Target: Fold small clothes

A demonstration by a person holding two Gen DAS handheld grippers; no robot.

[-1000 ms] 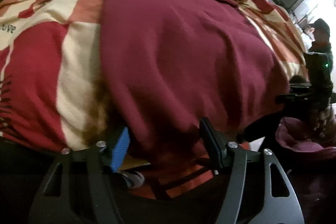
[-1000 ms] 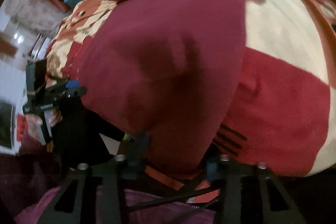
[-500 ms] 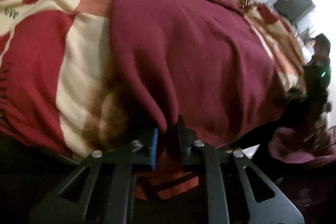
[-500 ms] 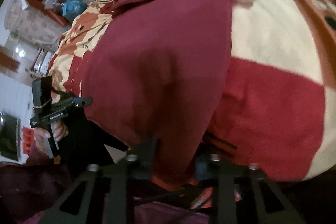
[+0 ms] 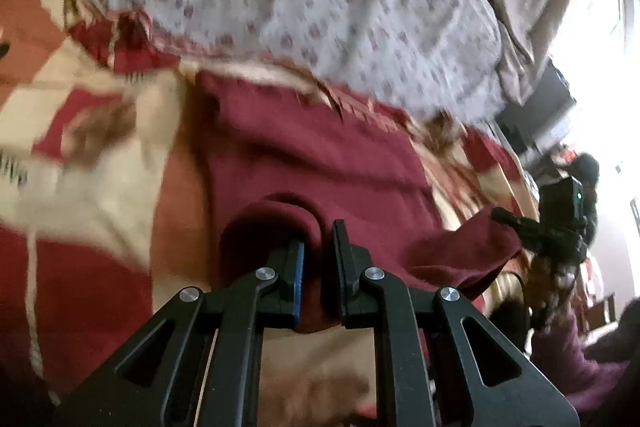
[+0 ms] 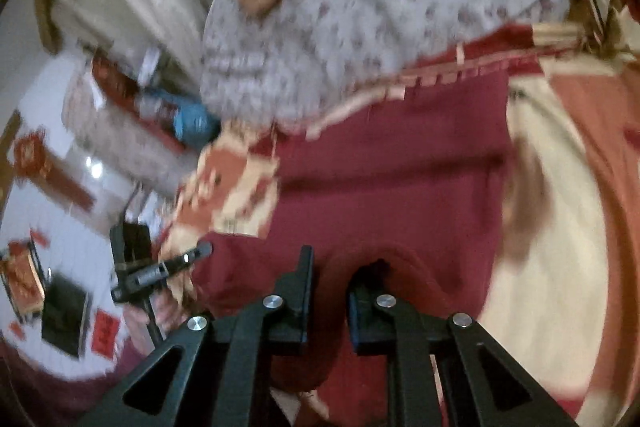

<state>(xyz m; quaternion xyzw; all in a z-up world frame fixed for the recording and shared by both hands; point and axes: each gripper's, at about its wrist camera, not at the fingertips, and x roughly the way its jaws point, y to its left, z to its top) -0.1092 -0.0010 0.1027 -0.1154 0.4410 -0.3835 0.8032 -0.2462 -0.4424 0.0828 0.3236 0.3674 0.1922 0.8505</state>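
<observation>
Maroon garment [image 5: 320, 163] on checked blanket [image 5: 100, 147], lower centre: left gripper [image 5: 319, 259] pinching its hem, right gripper [image 6: 329, 291] closing on cloth between its jaws

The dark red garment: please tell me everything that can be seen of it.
The dark red garment is plain, soft, knit-like cloth without print. It lies spread on a red, cream and orange patterned blanket. Its near edge is raised and bunched at two spots: the left gripper is shut on one fold, and the right gripper is closing on another, with cloth between its fingers.
</observation>
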